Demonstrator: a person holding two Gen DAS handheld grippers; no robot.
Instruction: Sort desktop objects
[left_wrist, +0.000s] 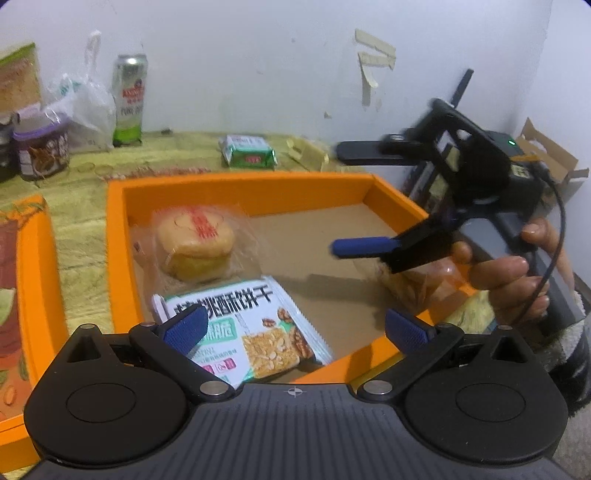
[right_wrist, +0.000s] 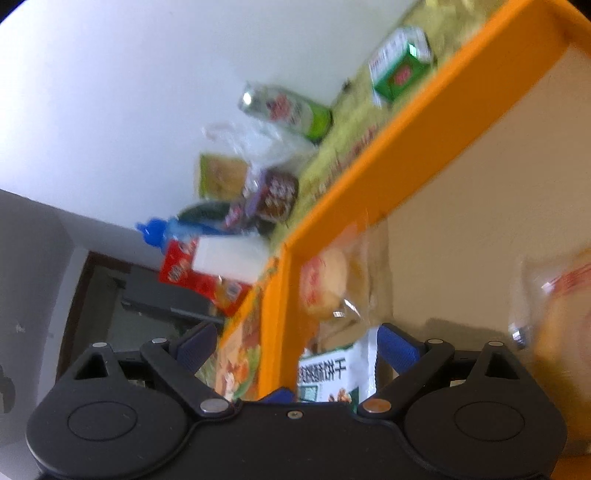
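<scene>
the left gripper (left_wrist: 295, 328) is held wide and empty above the near edge of the orange tray (left_wrist: 240, 184), with the biscuit packet (left_wrist: 247, 328) just below and between its fingers. a wrapped cake (left_wrist: 195, 247) lies farther in, to the left. the right gripper (left_wrist: 364, 199), its jaws also wide and empty, is seen over the tray's right side, above another wrapped cake (left_wrist: 417, 282).

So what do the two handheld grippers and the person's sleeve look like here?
Both grippers, left gripper and right gripper, have black linkage arms, round black hubs, silver pivot pins and blue ribbed fingers. A black cable trails from the right one's grey handle. The sleeve looks fleecy.
</scene>
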